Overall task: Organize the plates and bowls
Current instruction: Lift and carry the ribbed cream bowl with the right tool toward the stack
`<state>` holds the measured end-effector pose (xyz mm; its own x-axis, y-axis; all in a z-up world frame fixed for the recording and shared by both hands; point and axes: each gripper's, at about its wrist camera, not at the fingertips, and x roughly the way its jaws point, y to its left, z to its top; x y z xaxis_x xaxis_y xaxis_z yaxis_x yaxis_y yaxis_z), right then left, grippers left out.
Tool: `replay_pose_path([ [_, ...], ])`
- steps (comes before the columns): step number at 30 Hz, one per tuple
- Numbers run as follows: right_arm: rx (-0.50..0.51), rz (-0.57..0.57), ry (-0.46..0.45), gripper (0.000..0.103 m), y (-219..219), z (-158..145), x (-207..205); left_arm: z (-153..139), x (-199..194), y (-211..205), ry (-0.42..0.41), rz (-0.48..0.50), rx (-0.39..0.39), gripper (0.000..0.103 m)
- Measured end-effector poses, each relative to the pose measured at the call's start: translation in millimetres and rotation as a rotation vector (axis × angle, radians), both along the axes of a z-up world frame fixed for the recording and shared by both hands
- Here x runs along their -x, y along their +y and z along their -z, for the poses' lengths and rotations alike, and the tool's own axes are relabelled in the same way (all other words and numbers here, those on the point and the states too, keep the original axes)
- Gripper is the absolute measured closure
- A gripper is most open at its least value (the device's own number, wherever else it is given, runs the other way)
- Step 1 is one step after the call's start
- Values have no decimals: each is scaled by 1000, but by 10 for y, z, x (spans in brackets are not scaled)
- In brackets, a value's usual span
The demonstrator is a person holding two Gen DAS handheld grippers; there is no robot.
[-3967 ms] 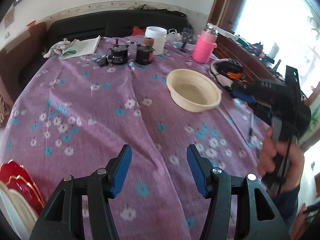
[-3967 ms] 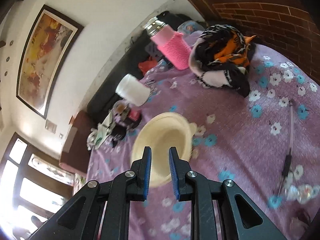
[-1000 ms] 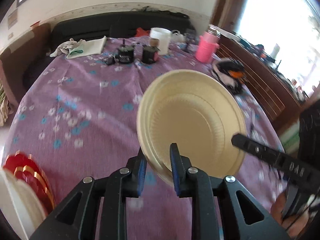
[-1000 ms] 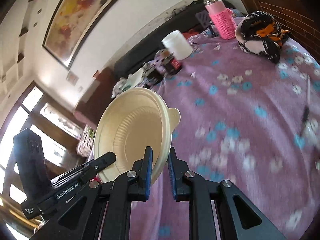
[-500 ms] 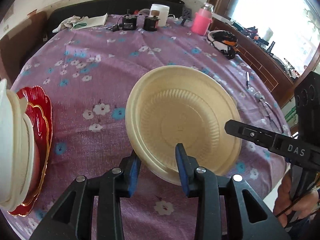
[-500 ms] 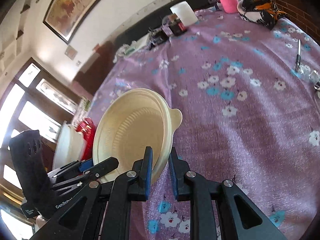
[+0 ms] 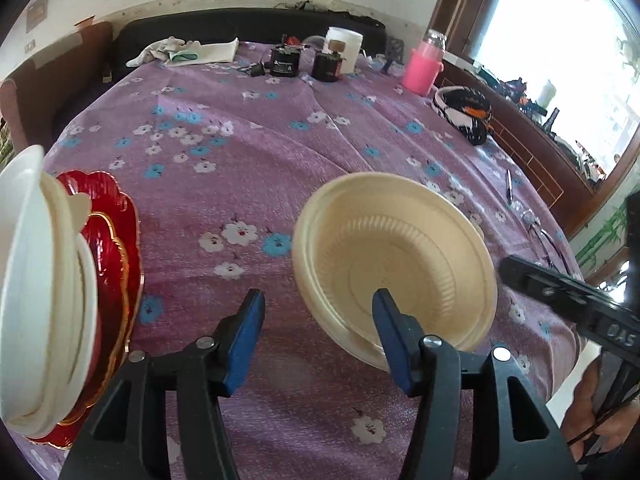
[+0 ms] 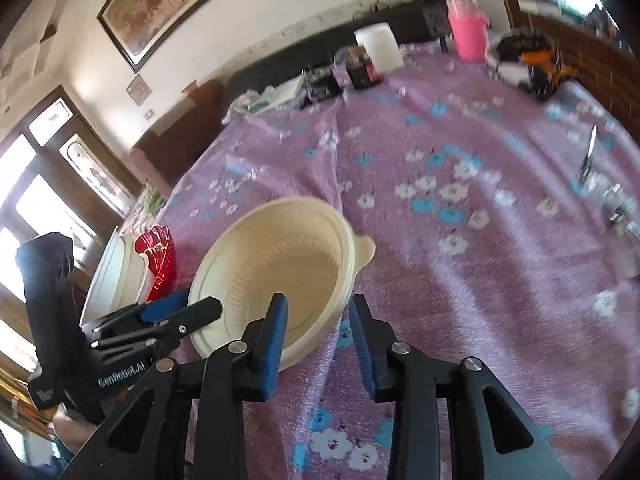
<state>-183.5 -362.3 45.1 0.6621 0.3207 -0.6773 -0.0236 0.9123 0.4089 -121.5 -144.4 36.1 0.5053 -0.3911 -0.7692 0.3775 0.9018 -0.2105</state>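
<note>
Okay, far left I see a stack of white and cream bowls [image 7: 36, 280] on scalloped red plates with gold rims [image 7: 116, 240], at the table [image 7: 280, 152] edge with its purple floral cloth. My left gripper [image 7: 320, 334] has its blue-padded fingers [image 7: 244, 336] spread wide apart, holding nothing. Just right of it, the shallow cream ribbed plastic bowl [image 7: 394, 256] sits on the cloth, tilted toward me; its near rim overlaps my left gripper's right finger in view. My right gripper [image 8: 316, 334] has fingers apart too, straddling the bowl's near rim [image 8: 280, 276]; contact I cannot tell. Far back: white jar [image 7: 344, 52], pink bottle [image 7: 422, 66].
</note>
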Motion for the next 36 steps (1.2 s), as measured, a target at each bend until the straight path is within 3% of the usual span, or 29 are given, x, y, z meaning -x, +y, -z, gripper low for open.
replay_pose_path([
  [3,44,19,-103,68,-21,-228,194,-25,19,42,-8,-3,12,46],
  [6,144,57,-288,64,33,-581,509,-32,48,62,-24,-7,9,42],
  [7,215,98,-357,44,78,-709,643,-33,57,63,-29,-7,8,41],
  [8,294,139,-419,13,139,-814,761,-32,65,64,-33,-9,5,41],
  [9,336,155,-459,1,177,-873,824,-31,73,66,-37,-11,1,41],
  [10,366,158,-510,0,220,-925,892,-29,79,66,-40,-11,-1,41],
  [14,367,139,-454,1,220,-914,792,-28,102,57,-48,-4,-7,41],
  [19,269,194,-442,1,25,-746,805,-49,98,56,-74,-13,-28,40],
  [21,228,191,-412,8,-41,-694,770,-52,74,49,-72,-12,-28,39],
  [24,113,172,-275,11,-166,-515,557,-55,45,44,-72,-16,-30,39],
  [26,42,155,-190,30,-223,-377,424,-52,13,39,-71,-26,-33,39],
  [28,-5,130,-98,36,-226,-214,310,-53,-22,28,-73,-29,-39,40],
  [33,-66,86,-22,49,-135,8,189,-31,-76,-22,-73,-18,-48,64],
  [36,-77,84,5,49,-86,99,132,4,-99,-51,-73,-17,-60,65],
])
